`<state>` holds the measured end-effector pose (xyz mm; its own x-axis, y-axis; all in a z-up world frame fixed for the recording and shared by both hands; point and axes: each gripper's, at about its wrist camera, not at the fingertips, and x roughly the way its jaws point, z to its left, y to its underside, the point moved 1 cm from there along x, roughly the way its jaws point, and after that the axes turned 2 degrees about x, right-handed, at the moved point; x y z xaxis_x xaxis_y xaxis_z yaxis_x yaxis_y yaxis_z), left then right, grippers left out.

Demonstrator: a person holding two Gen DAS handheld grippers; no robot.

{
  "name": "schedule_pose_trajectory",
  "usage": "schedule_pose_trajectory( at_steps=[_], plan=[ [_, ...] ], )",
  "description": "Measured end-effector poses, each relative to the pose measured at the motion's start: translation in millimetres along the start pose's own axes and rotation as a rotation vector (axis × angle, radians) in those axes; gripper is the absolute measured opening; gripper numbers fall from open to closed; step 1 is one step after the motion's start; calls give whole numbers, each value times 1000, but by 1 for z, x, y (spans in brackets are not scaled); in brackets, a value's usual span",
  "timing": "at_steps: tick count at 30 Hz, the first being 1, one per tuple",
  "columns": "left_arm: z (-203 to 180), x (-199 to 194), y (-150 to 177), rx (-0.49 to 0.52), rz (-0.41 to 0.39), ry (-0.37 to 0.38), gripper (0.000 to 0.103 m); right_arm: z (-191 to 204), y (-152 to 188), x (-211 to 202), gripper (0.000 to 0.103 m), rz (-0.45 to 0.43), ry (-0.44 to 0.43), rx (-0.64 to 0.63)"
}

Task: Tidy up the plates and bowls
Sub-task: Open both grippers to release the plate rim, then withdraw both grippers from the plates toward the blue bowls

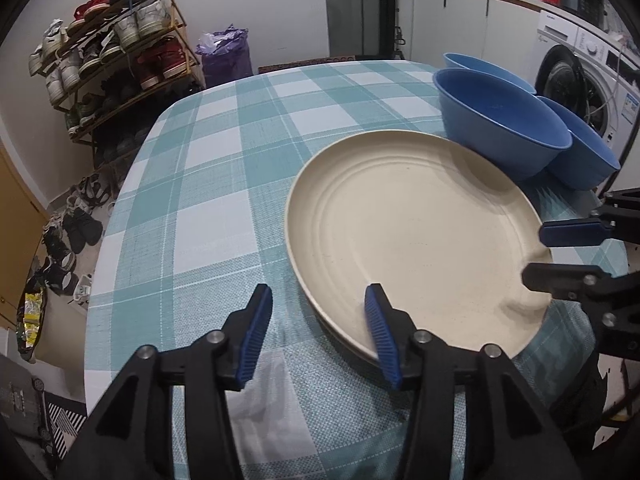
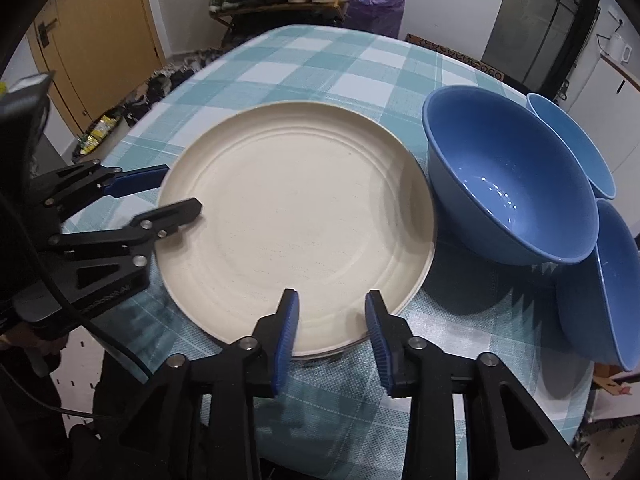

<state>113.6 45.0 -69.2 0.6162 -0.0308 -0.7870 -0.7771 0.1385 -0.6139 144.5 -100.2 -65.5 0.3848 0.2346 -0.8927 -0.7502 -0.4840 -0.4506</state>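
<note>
A cream plate (image 1: 412, 236) lies on the checked tablecloth (image 1: 208, 184), on top of at least one more plate whose rim shows beneath it. It also shows in the right wrist view (image 2: 296, 216). Three blue bowls (image 1: 500, 120) stand close together beyond it; the largest (image 2: 508, 184) is upright, two others (image 2: 616, 288) lean beside it. My left gripper (image 1: 318, 312) is open at the plate's near-left rim, one finger over the plate. My right gripper (image 2: 332, 320) is open over the plate's near rim. Each gripper shows in the other's view: the right one (image 1: 540, 252), the left one (image 2: 180, 188).
A shoe rack (image 1: 116, 48) and loose shoes on the floor stand left of the table. A purple bag (image 1: 226, 52) sits behind the table. A washing machine (image 1: 588, 72) and white cabinets are at the right. A wooden door (image 2: 100, 40) is at far left.
</note>
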Motion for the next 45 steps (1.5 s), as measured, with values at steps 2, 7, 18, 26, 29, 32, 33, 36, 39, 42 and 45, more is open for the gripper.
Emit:
schedule_pose_trajectory(
  at_steps=[2, 7, 18, 26, 29, 32, 33, 36, 39, 42, 45],
  plan=[
    [3, 0, -2, -23, 12, -16, 52, 0, 2, -5, 47, -35, -18, -17],
    [4, -10, -6, -54, -17, -17, 86, 0, 1, -11, 62, -75, -4, -34],
    [-5, -32, -17, -113, -109, 125, 103, -19, -10, -38, 101, -200, -19, 46],
    [-9, -38, -20, -122, -127, 123, 103, -39, -14, -57, 102, -249, -31, 118],
    [-8, -42, -21, -127, -139, 115, 103, -44, -14, -61, 102, -260, -28, 126],
    [-6, -45, -21, -134, -146, 106, 103, -49, -14, -66, 102, -270, -28, 133],
    [-5, -47, -22, -138, -151, 106, 103, -50, -14, -67, 102, -270, -28, 135],
    [-5, -50, -22, -139, -160, 98, 103, -54, -14, -71, 102, -279, -28, 136],
    [-4, -53, -23, -147, -165, 97, 103, -57, -14, -78, 102, -294, -30, 132],
    [-4, -55, -25, -164, -171, 100, 103, -62, -13, -85, 102, -313, -36, 133],
    [-7, -55, -28, -196, -178, 101, 103, -70, -9, -94, 102, -337, -44, 134]
  ],
)
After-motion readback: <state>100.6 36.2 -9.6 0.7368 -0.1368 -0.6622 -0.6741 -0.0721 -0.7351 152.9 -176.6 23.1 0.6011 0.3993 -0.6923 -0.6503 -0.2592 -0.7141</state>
